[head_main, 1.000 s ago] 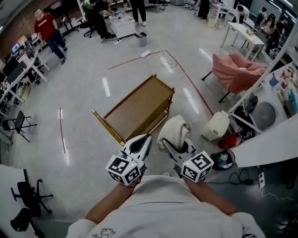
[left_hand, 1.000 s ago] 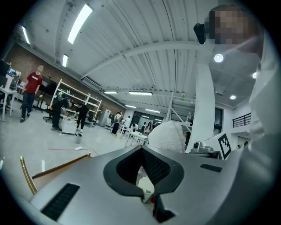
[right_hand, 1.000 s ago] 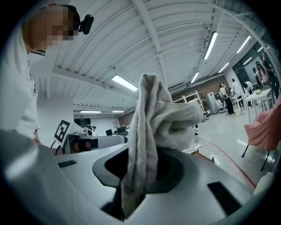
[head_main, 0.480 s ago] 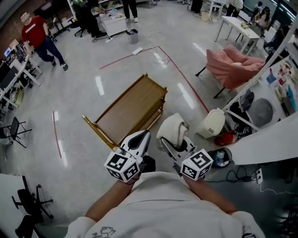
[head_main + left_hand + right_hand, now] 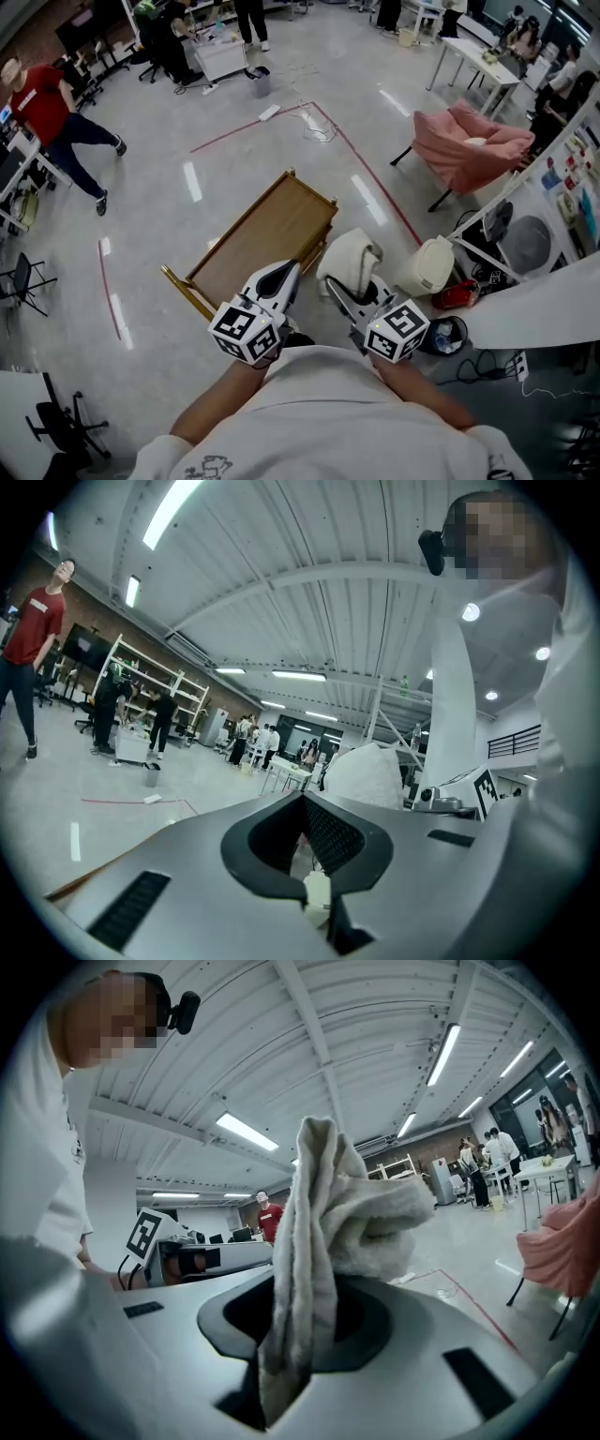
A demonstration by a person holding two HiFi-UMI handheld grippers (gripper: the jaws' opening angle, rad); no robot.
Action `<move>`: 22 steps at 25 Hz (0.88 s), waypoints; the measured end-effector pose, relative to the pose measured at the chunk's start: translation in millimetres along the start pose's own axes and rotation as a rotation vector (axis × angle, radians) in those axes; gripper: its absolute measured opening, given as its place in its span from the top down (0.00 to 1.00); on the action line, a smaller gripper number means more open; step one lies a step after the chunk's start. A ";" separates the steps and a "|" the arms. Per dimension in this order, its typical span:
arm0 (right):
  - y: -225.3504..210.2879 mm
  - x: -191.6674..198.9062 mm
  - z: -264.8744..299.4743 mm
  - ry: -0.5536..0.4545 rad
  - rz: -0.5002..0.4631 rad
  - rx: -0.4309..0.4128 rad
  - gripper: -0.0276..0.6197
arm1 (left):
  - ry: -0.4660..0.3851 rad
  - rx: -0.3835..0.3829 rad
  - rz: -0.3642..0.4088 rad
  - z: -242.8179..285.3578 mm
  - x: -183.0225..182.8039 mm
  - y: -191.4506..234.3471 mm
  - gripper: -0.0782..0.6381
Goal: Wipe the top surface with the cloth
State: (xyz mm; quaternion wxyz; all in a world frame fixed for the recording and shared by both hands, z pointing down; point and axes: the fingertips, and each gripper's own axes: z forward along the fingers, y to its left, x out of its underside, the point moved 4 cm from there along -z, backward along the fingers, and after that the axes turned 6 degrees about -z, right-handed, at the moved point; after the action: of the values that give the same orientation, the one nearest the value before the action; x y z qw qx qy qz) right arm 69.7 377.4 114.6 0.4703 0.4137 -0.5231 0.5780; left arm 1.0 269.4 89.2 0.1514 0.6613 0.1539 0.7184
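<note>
Well, the crumpled cream terry cloth (image 5: pixel 323 1222) bunches upward, clamped in the right gripper's (image 5: pixel 349 284) jaws and hiding their tips. The left gripper's (image 5: pixel 292 268) jaws sit together, empty.

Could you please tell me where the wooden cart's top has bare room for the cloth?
The top of the cart looks bare from rail to rail; nothing lies on it. The left tool and the cloth in the right tool hide its near right corner from the head view. The floor right of it is crowded by a white bin.

Fluffy terry cloth (image 5: pixel 349 258), smooth wooden cart (image 5: pixel 267 234)
</note>
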 end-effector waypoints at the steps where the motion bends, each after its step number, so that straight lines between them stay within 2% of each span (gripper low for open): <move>1: -4.1 -4.2 12.4 0.001 0.000 -0.002 0.81 | 0.000 -0.001 0.002 3.6 -7.0 10.1 0.88; 8: -19.0 -32.6 107.1 0.011 -0.033 -0.043 0.81 | -0.010 -0.009 0.004 18.8 -52.2 85.6 0.88; 12: -11.8 -39.3 147.3 0.039 -0.043 -0.075 0.81 | -0.018 -0.024 -0.012 12.6 -69.0 117.7 0.88; 19: -1.5 -40.6 206.2 0.112 -0.053 -0.161 0.81 | -0.055 -0.114 -0.066 -7.8 -82.9 169.5 0.88; 22: -2.8 -37.7 226.7 0.153 -0.062 -0.231 0.81 | -0.082 -0.181 -0.094 -12.7 -82.7 186.9 0.88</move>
State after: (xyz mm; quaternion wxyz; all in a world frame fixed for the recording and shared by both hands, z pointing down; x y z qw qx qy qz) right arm 77.4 147.9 103.7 0.5710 0.3272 -0.5358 0.5291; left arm -7.7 64.8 92.2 0.2503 0.6659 0.1128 0.6937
